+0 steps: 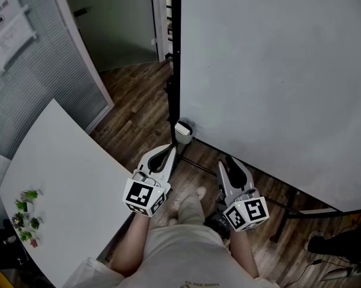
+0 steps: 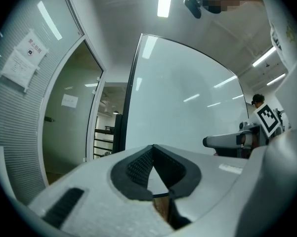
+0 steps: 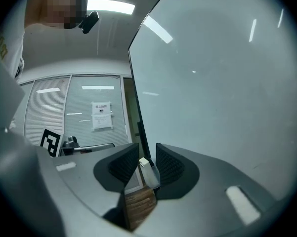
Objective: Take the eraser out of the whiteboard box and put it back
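The whiteboard point(image 1: 276, 77) stands upright and fills the right of the head view. A small grey box point(image 1: 183, 131) hangs at its lower left corner, with something white, likely the eraser, showing at its top. My left gripper point(image 1: 168, 150) is held level just below and left of the box, shut with nothing between its pads point(image 2: 138, 167). My right gripper point(image 1: 227, 159) is to the right of the box, near the board's lower edge, with its jaws partly apart. In the right gripper view the box point(image 3: 149, 173) shows through that gap, farther off and untouched.
A white table point(image 1: 60, 179) with small green plants point(image 1: 25, 215) is at the left. Behind it are a glass wall with blinds point(image 1: 42, 71) and a doorway. The whiteboard's stand foot point(image 1: 288, 212) crosses the wooden floor point(image 1: 138, 107) at the lower right.
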